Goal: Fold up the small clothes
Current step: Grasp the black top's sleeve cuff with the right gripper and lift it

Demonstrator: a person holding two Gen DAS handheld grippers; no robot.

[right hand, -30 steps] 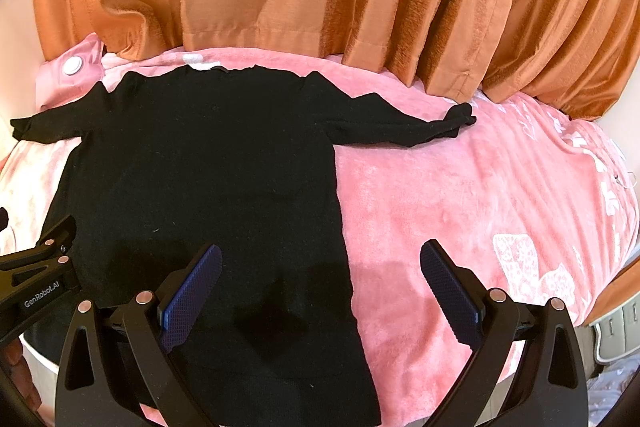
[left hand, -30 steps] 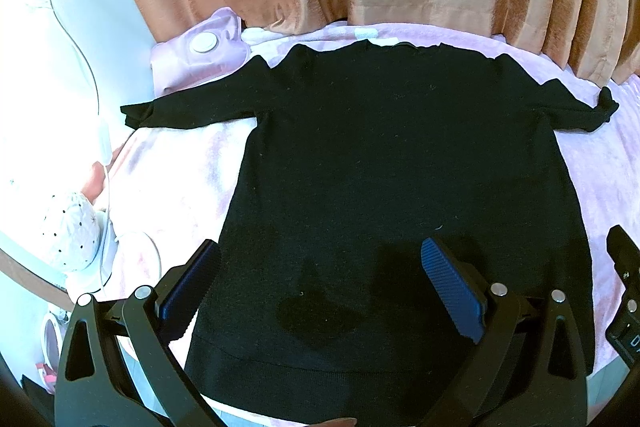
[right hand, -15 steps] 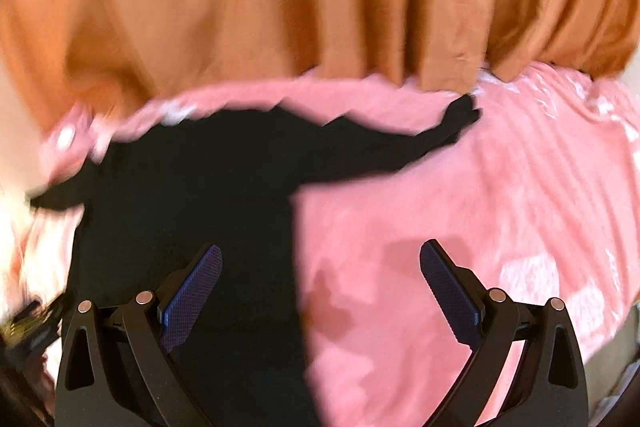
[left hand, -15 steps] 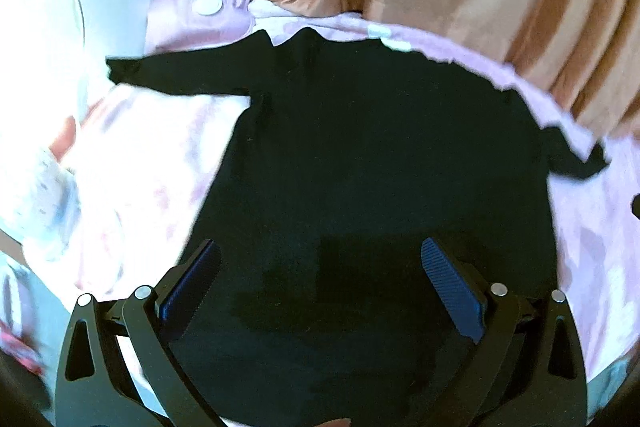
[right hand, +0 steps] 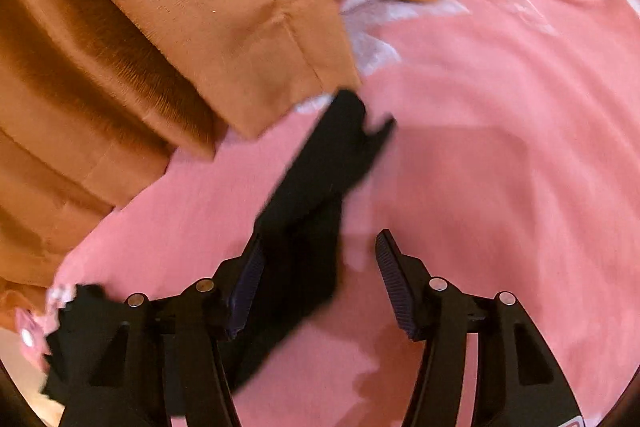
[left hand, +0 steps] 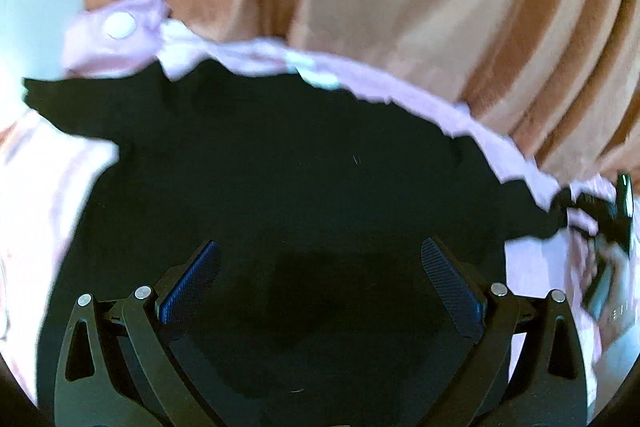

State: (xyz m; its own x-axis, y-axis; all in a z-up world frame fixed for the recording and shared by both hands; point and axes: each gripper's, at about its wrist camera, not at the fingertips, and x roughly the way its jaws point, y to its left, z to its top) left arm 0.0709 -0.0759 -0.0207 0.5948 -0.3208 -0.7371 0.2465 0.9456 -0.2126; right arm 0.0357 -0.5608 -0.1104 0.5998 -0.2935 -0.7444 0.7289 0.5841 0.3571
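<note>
Below the orange curtain point(right hand: 168, 39), the black top point(left hand: 288, 179) lies flat on the pink blanket point(right hand: 500, 147): soft, light, floppy knit. Right gripper point(right hand: 320, 291) straddles the sleeve point(right hand: 320, 163), jaws apart; best pinch near the cuff. Left gripper point(left hand: 320, 283) gapes, empty, over the body.

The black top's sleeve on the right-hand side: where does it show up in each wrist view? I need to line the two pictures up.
Left wrist: the sleeve tapers off at the far right edge, beside the right gripper.
Right wrist: the sleeve runs up the centre, its near part between the open fingers of the right gripper.
Shared landmark: the orange curtain behind the pink blanket.
</note>
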